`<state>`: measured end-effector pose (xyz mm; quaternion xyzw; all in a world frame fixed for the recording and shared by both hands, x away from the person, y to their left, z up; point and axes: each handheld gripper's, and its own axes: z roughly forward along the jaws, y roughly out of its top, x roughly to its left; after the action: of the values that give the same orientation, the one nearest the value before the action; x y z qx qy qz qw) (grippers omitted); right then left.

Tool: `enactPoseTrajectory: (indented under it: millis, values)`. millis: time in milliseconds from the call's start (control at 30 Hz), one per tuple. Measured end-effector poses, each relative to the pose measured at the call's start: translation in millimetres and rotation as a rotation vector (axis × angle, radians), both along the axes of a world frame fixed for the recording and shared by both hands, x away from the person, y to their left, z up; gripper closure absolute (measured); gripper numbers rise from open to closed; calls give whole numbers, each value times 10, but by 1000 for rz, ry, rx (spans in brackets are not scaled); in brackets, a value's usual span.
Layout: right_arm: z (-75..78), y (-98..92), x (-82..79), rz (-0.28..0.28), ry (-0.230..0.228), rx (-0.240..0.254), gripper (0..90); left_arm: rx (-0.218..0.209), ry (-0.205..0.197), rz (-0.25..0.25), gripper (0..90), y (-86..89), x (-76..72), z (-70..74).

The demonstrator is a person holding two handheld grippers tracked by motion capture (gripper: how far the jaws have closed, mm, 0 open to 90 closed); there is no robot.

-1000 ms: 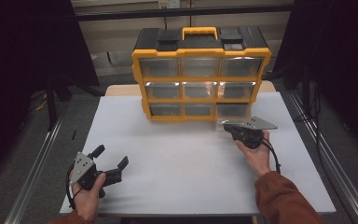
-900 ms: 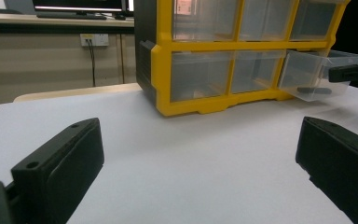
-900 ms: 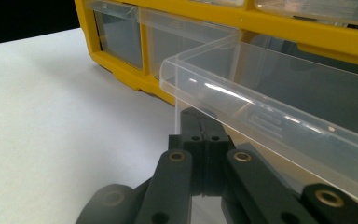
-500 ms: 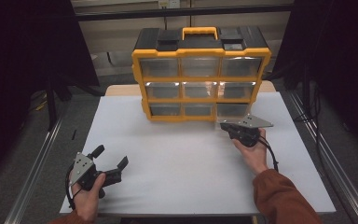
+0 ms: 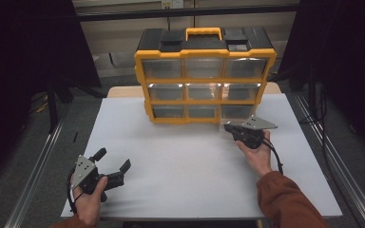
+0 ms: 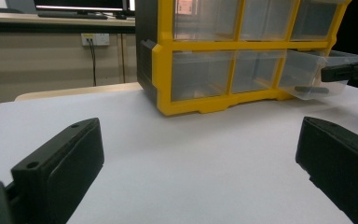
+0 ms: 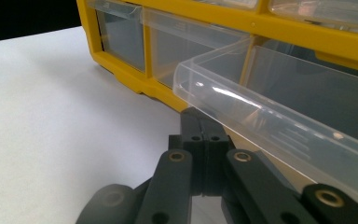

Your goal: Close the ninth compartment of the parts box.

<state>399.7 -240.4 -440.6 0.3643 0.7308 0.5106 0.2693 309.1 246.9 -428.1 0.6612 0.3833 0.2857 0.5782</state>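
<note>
While the bottom-right drawer (image 7: 279,126) stands partly pulled out of the yellow organiser (image 5: 204,78), its handling can be judged: thin clear plastic, probably light, stiff enough to slide but flexible at the rim, smooth and likely slippery, liable to crack if squeezed hard; in the left gripper view it projects from the organiser's lowest row at the far end w/ a small dark item lying inside. Best hold, by judgement, is the front lip or the pull tab under it, centred, so the drawer runs straight and does not jam in its slot; a pull from one corner would prob. skew it. The right gripper (image 7: 204,133) sits at the drawer's front, just below its lip, jaws clenched together; whether a tab is pinched betw. the pads or they merely meet under the lip cannot be told, as the lip hides the tips. In the high view the right gripper (image 5: 240,129) points at the organiser's lower right corner, roughly level w/ the table (image 5: 180,156); hand behind it, forearm in a rust-coloured sleeve (image 5: 290,202) running back from the organiser. The left gripper (image 5: 111,162) rests well away from the organiser, near the table's front left corner, jaws spread wide and holding nothing; hand wrapped round its body, jaws aimed toward the organiser.
</note>
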Motion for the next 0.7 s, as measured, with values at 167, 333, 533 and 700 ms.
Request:
enactPoseTrajectory:
  millis: [167,333,533,700]
  values:
    - [-3,1,3,-7,2,-3,900,-10,1,0,9,-4,1,-1]
    - [-4,-20,8,-10,1,0,900,-6,2,-3,9,1,2,-1]
    - [-15,-15,18,-13,2,-7,900,-2,4,-3,9,-3,4,-3]
    - [-50,-18,38,-21,12,-13,900,-9,5,0,9,5,6,-2]
